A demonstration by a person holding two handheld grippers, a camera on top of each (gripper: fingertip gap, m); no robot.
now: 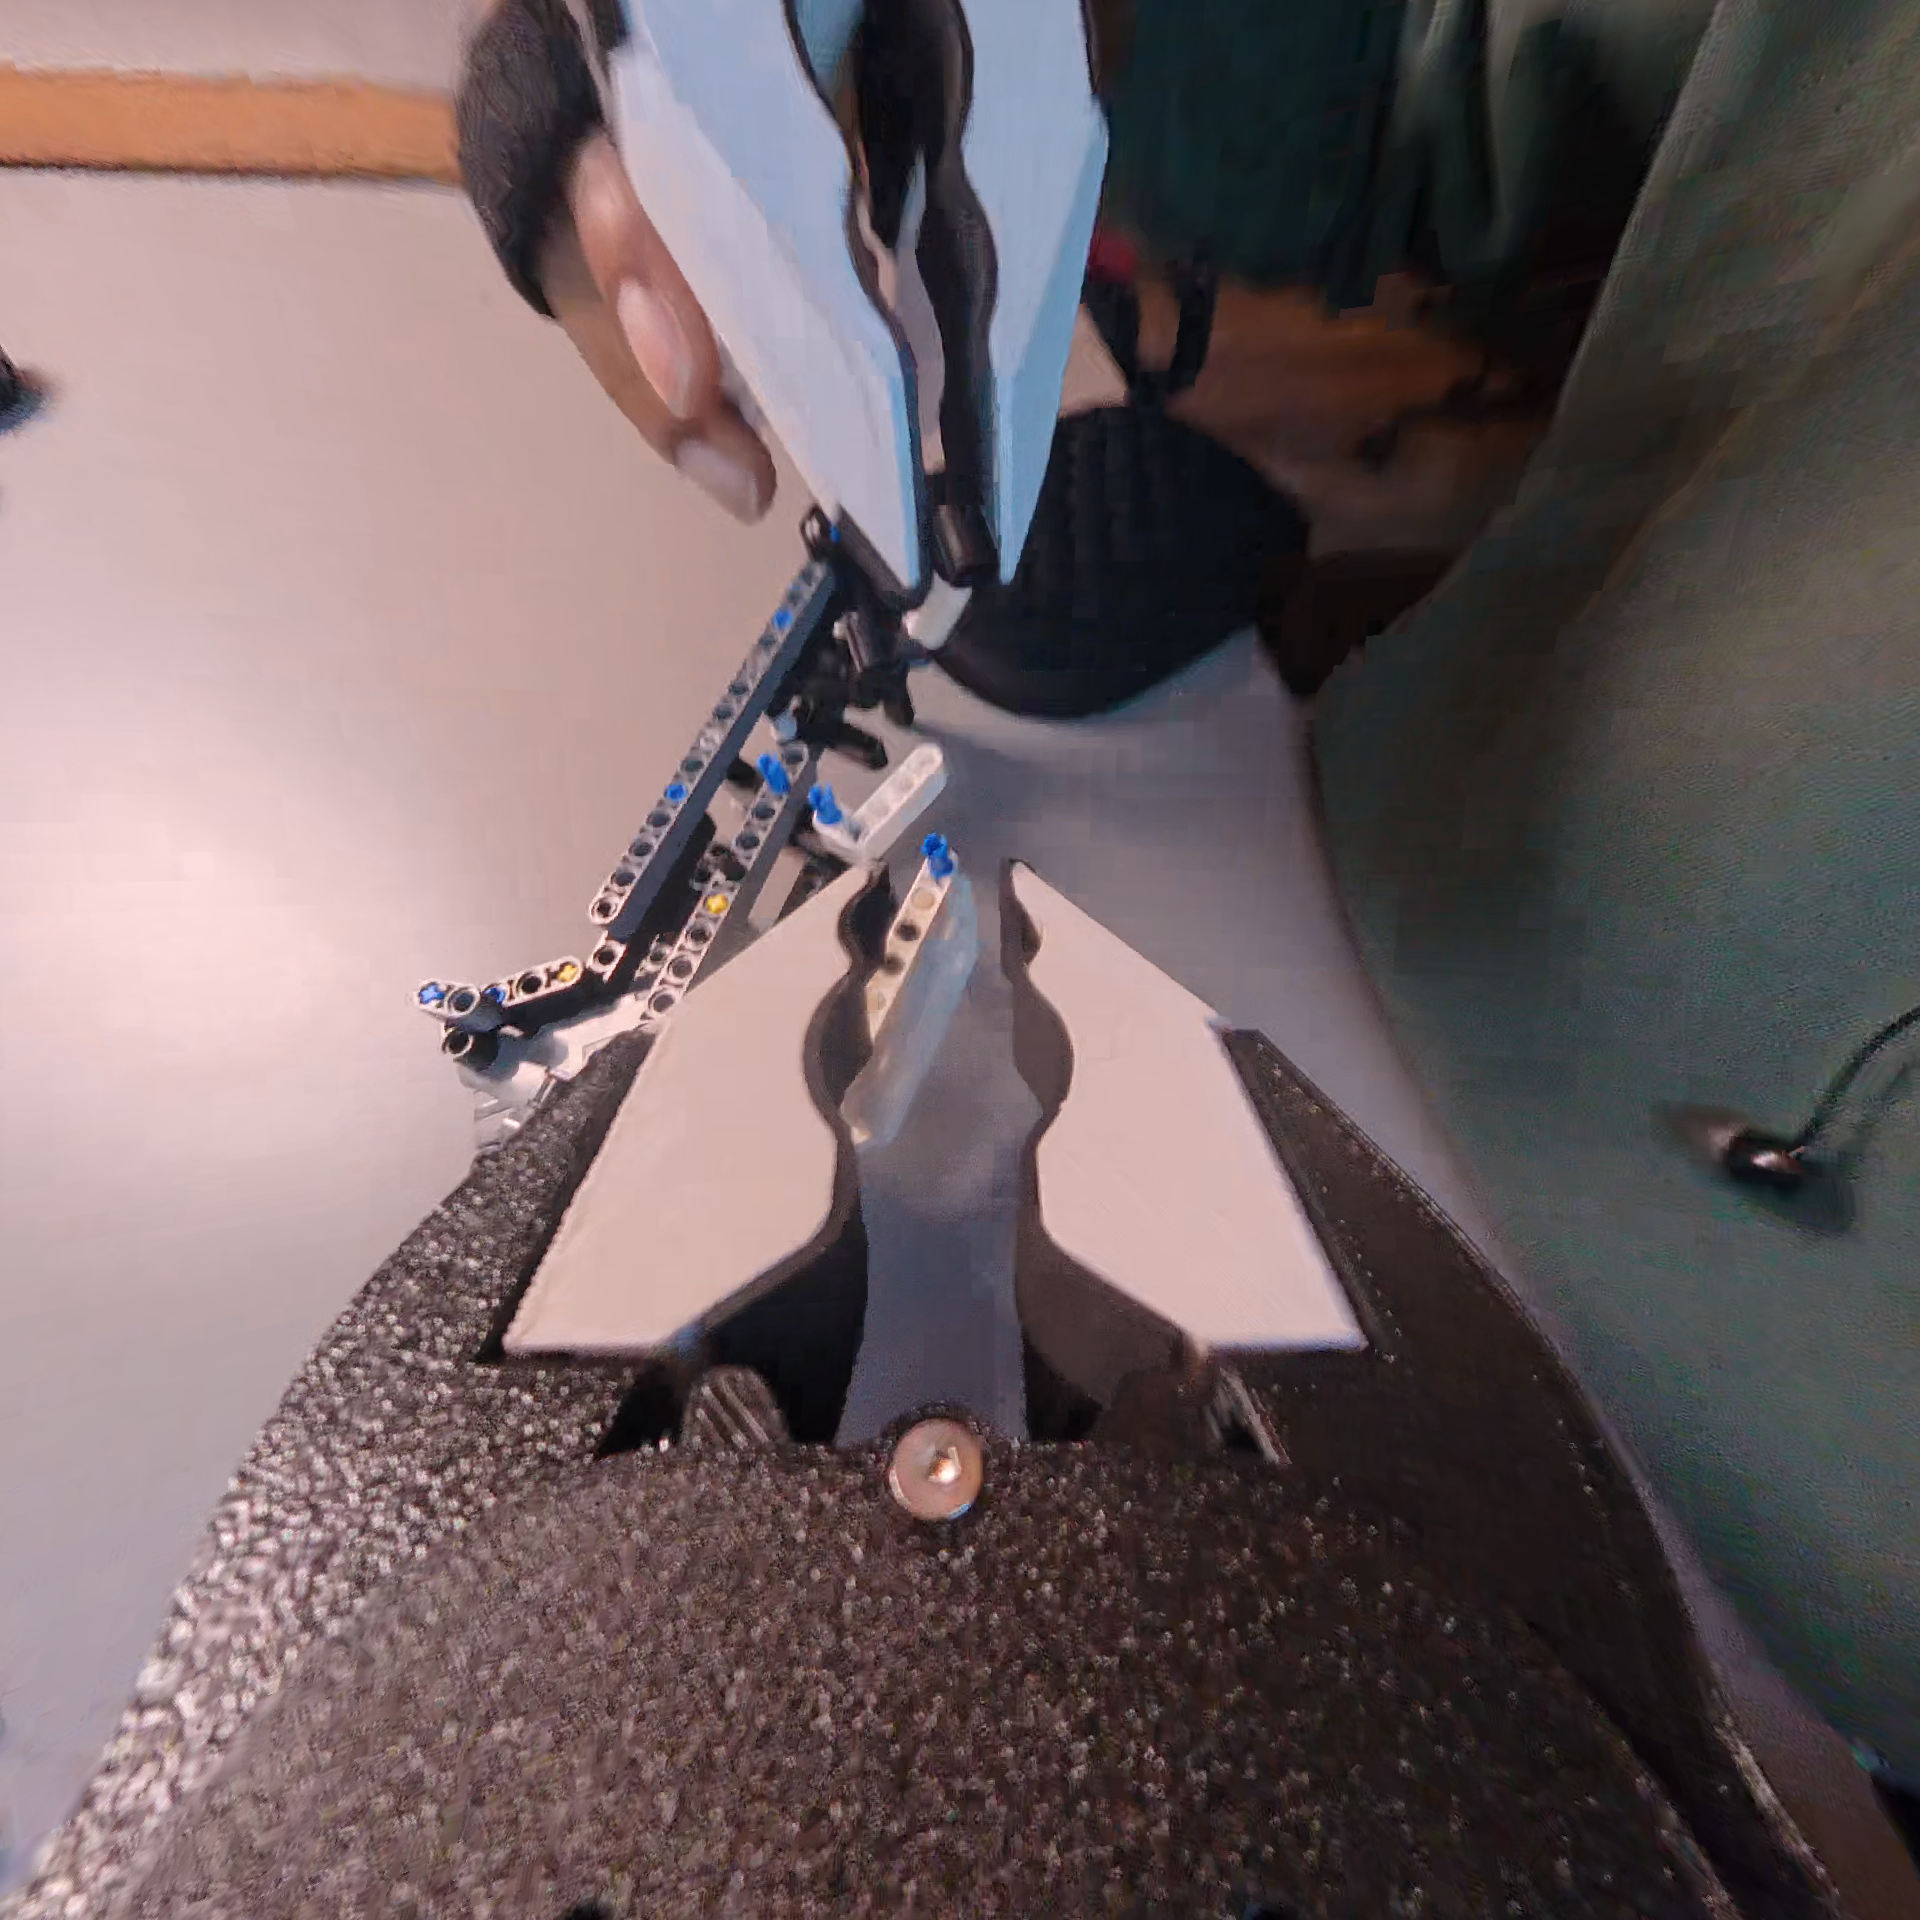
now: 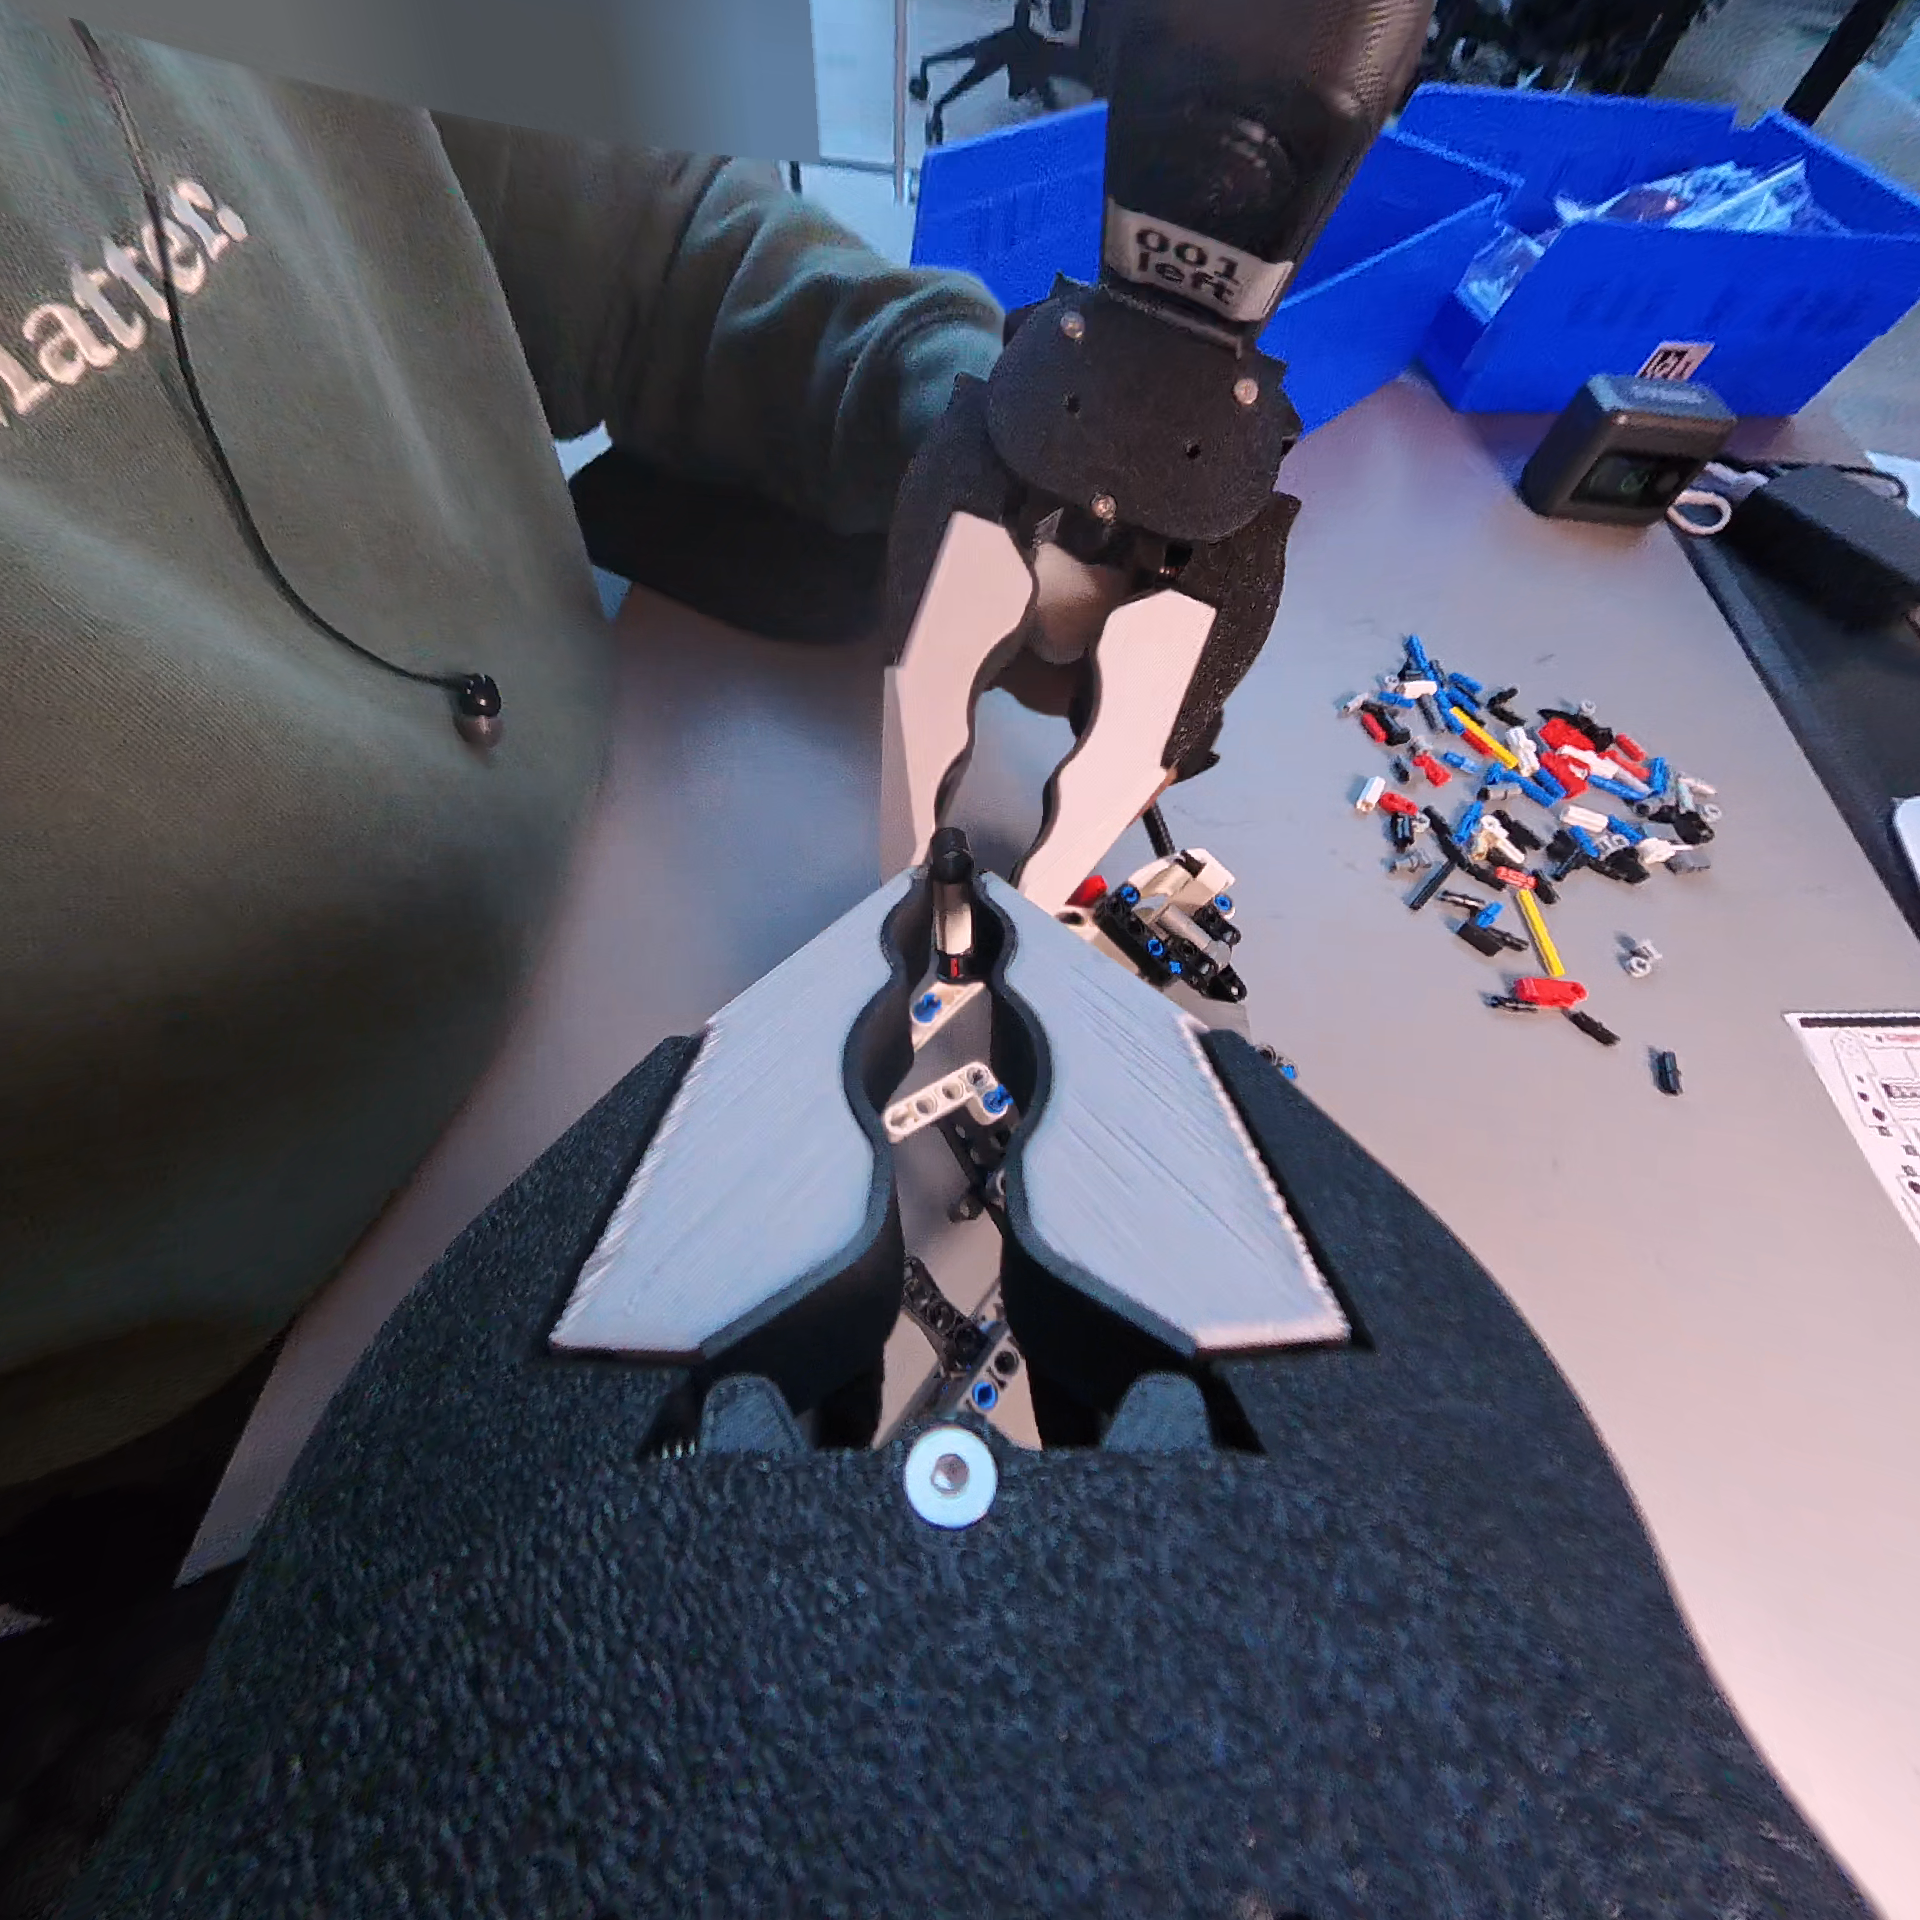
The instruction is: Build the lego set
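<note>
Beside the lego frame: both grippers meet at its near end, over the grey table [image 2: 1455, 1247], close to the person's green hoodie [image 2: 260, 727].
Lego frame [image 1: 675, 862]: a partly built lattice of dark and light holed beams with blue pins, lying on the table between the two grippers.
Left gripper [image 1: 940, 883]: fingers set narrow, with a pale grey beam [image 1: 914, 987] tipped by a blue pin lying between them; whether both pads press on it I cannot tell, as a gap shows on one side.
Right gripper [image 2: 951, 894]: fingers drawn nearly together around a small black-and-white piece [image 2: 951, 914] at their tips, which looks held; a light angled beam [image 2: 940, 1107] of the frame shows below through the gap.
Loose parts pile [image 2: 1527, 790]: red, blue, black, white and yellow pieces scattered well away from the frame, toward the blue bins [image 2: 1558, 260].
Instruction sheet [image 2: 1870, 1101]: at the table edge, beyond the pile from the frame.
Handling, as a judgement: the frame is light and stiff along its beams but weak at pin joints, so twisting could pop it apart; smooth plastic may slip between hard pads.
Where to hold: across the flat sides of a long beam near a joint, not on pins or loose tips.
</note>
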